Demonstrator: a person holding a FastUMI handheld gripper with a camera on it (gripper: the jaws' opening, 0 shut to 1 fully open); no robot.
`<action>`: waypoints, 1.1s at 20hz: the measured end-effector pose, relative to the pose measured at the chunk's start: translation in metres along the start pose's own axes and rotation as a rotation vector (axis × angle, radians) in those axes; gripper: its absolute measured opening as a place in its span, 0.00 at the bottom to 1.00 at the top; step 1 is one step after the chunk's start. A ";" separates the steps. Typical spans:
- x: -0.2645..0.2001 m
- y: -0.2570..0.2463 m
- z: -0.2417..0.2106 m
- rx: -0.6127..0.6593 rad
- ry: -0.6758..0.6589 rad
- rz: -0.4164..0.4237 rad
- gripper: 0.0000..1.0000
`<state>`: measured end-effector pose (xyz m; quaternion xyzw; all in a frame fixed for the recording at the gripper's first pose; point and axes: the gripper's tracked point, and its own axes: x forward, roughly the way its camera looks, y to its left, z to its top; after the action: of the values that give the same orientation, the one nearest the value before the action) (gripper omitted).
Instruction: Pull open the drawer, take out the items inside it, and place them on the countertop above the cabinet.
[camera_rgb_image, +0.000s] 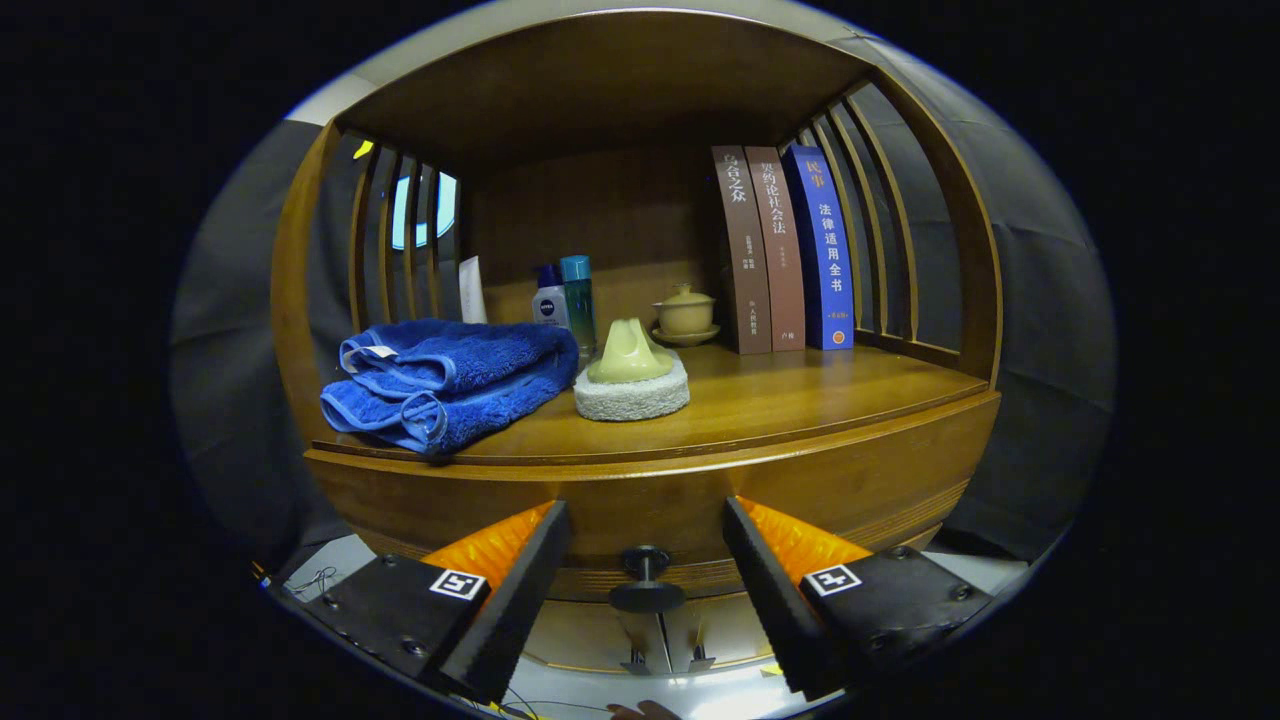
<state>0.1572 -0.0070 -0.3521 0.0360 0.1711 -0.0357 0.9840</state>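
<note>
The gripper (646, 590) is held level with the front of the wooden cabinet (860, 480), its fingers spread wide with the drawer knob (646, 590) sitting in the gap between them, touched by neither. That lineup suits a pinch on the knob, since the knob looks like the one thing on the drawer front (640, 510) that gives a hold for pulling. The drawer appears shut, its curved front flush under the countertop (800, 400), so whatever lies inside it is hidden. On the countertop, a folded blue towel (450, 380) lies near the front edge, hanging slightly over it, and a pale scrubbing pad with a handle (632, 380) sits just beside it. Further back stand two bottles (565, 295), a small lidded cup on a saucer (685, 313), and three books (785, 250) upright against the slatted side. Whether the towel and pad came from the drawer cannot be told; the scene fits a drawer about to be opened as well as one just closed.
</note>
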 end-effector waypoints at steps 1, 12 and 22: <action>-0.002 0.000 0.000 -0.002 -0.002 0.001 1.00; -0.057 0.003 0.046 -0.010 -0.066 0.016 1.00; -0.146 0.009 0.161 -0.047 -0.185 0.021 1.00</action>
<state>0.0749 -0.0029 -0.1506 0.0114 0.0801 -0.0244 0.9964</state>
